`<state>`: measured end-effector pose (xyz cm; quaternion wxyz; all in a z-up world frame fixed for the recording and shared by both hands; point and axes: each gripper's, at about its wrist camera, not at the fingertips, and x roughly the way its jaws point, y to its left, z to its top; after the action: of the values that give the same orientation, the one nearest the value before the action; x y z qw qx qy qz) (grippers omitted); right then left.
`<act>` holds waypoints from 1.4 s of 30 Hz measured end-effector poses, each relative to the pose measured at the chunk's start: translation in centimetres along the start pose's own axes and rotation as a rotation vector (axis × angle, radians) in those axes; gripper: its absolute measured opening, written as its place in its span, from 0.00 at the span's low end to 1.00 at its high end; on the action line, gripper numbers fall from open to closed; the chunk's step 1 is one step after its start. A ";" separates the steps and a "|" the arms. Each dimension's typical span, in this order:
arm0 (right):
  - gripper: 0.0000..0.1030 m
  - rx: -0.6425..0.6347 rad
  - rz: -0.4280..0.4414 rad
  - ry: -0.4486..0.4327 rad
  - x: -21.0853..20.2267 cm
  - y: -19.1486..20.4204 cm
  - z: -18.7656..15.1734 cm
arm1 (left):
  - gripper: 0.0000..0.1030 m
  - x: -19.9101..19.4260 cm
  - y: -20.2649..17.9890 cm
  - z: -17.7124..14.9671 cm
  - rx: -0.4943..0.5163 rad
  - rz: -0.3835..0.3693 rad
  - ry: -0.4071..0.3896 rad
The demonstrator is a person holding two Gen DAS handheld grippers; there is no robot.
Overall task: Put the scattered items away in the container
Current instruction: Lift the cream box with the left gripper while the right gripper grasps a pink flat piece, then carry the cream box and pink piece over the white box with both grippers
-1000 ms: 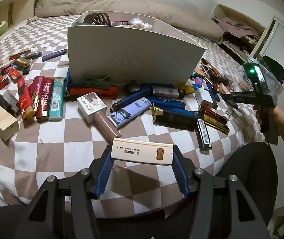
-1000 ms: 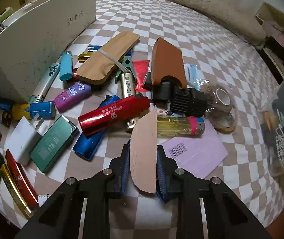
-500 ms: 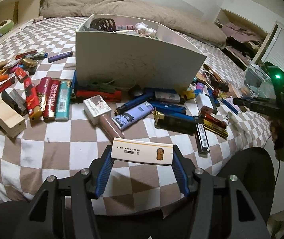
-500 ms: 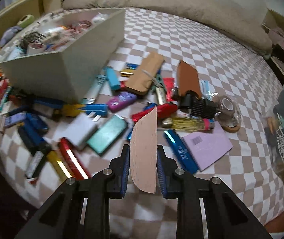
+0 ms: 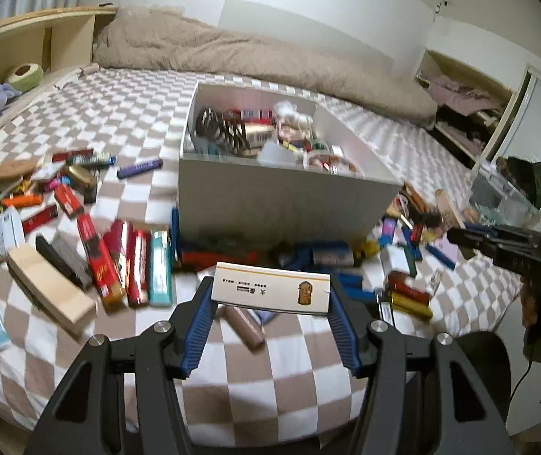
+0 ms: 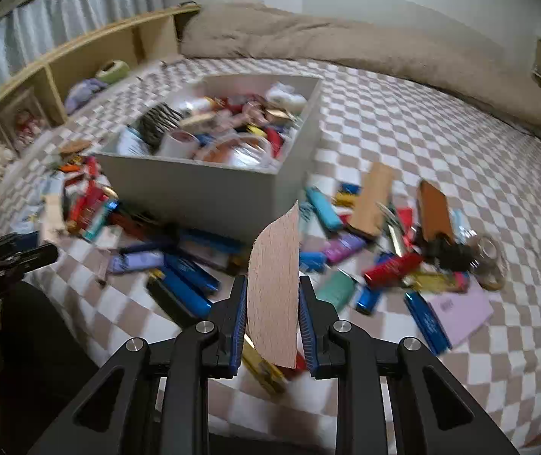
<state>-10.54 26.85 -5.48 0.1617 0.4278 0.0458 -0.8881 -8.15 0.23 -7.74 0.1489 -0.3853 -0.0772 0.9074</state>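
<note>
Over the checkered bed [image 6: 403, 121], the left gripper [image 5: 270, 303] clamps a flat white matchbox [image 5: 270, 293] and the right gripper [image 6: 273, 303] pinches a thin wooden slat [image 6: 274, 288], near the cluttered white container [image 6: 202, 189].

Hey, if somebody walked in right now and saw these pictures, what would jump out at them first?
Probably the white box in the middle of the checkered bed, heaped with small items, with lighters and packets strewn around its base. Next, the two loads up close: the left gripper clamps a white matchbox crosswise, and the right gripper grips a thin wooden piece standing on edge.
</note>
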 end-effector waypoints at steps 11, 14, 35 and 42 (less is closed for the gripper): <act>0.25 -0.032 0.081 -0.078 -0.2 2.4 4.7 | 0.55 0.1 -0.4 5.5 0.029 -0.029 -0.098; 0.25 -0.030 0.093 -0.095 0.1 2.6 6.0 | 0.55 0.3 -0.7 6.9 0.044 -0.038 -0.118; 0.25 0.030 0.010 -0.068 7.7 -0.7 15.8 | 0.55 4.4 -1.4 13.1 0.069 -0.079 -0.156; 0.25 -0.026 -0.020 0.018 12.5 -0.4 18.2 | 0.55 6.0 -0.6 13.0 0.044 -0.081 -0.131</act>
<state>-31.47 20.11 -3.77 0.1581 0.4331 0.0632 -0.8851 -21.41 2.48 -2.64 0.1885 -0.3185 -0.0822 0.9254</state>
